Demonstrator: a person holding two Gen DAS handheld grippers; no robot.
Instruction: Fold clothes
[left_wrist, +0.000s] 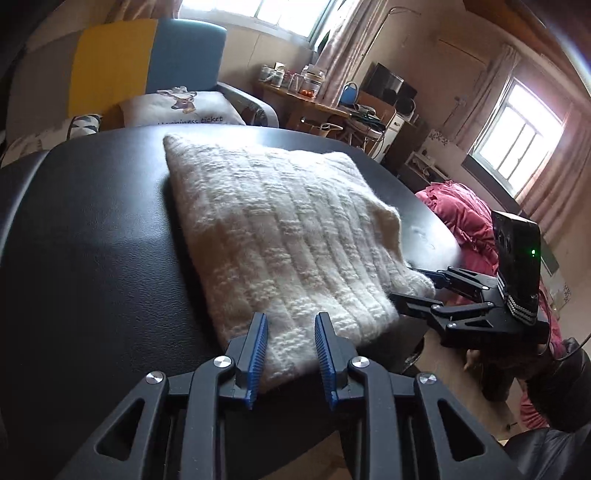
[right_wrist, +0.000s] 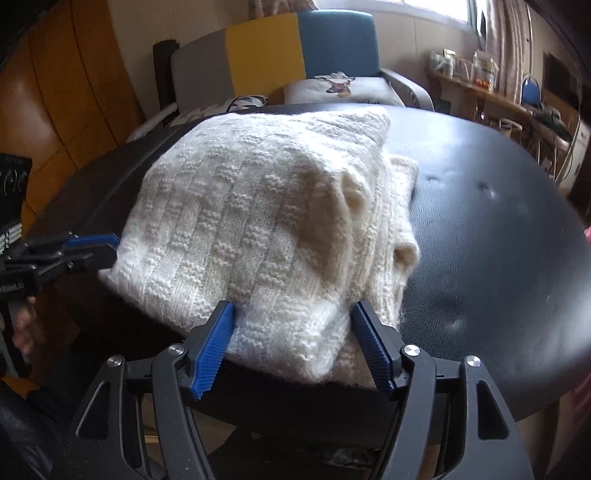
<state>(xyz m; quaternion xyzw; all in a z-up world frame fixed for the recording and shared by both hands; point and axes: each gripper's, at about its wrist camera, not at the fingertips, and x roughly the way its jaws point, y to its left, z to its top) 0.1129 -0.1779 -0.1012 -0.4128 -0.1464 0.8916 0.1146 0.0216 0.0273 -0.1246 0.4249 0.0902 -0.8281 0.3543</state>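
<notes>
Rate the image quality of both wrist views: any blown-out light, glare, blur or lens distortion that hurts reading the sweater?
Left wrist: windows blown out, table edge bowed by fisheye, white sweater knit sharp. Right wrist: soft glare patches on the tabletop, far right edge smeared, sweater texture clear between the right gripper fingers.

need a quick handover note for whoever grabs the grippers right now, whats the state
Left gripper: jaws apart, straddling the near edge of the white knit sweater, pads not clearly pressing.
Right gripper: open wide at the sweater's other near corner, holding nothing.
Sweater: folded into a compact bundle on the black table, near its front edge.
Done: main folds look finished.
Left: probably tidy the loose layers on the right side, then withdraw both grippers.
</notes>
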